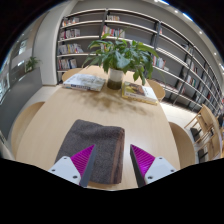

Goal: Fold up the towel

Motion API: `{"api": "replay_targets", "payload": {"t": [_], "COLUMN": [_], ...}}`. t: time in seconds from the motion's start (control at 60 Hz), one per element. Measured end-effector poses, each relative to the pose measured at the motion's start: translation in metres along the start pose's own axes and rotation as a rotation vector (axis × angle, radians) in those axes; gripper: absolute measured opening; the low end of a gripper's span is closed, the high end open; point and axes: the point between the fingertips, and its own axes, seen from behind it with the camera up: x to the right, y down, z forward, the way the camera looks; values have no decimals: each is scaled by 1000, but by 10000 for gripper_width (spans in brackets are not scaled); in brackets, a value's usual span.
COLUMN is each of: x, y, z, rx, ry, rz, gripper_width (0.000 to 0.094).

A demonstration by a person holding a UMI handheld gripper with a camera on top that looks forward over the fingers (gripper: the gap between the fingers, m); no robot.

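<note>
A dark grey towel (93, 147) lies flat on the light wooden table (50, 120), just ahead of my gripper (112, 160). The fingers stand wide apart with their magenta pads facing each other. The left finger (80, 158) is over the towel's near edge. The right finger (144, 160) is beside the towel's right edge, over bare table. Nothing is held between them.
A potted green plant (120, 58) stands at the far middle of the table. Open books or magazines lie to its left (86, 82) and right (140, 92). Bookshelves (150, 40) line the wall behind. A wooden chair (207, 132) stands to the right.
</note>
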Motion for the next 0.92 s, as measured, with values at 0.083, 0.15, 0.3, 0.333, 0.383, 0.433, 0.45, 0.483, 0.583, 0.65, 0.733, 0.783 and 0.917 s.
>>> {"api": "replay_targets", "payload": {"t": [0.083,0.15,0.3,0.333,0.383,0.433,0.45,0.483,0.583,0.65,0.733,0.783,0.917], "x": [-3,-5,-11,-14,-17,-19,-18,-18,-24,-26,-33,-35,-32], "y": [-22,-38,-58,-58,-58,-55,-53,-48,-30,-15,-3,3,12], "z": [-33,-60,-125,-137,-155,-167,-171,-179,-204,-213,-224,-229,-238], "rx": [57,99,190,211,233,241,241,246,245,237,233,228,231], "ry": [-18,-40,-73,-73,-79,-79,-75,-64,-62,-48,-53,-57,-41], "rz": [23,41,84,94,107,116,119,125,141,123,119,119,120], "gripper_width": [706,723,723,724,721,723,722,724,722,722,722,723,723]}}
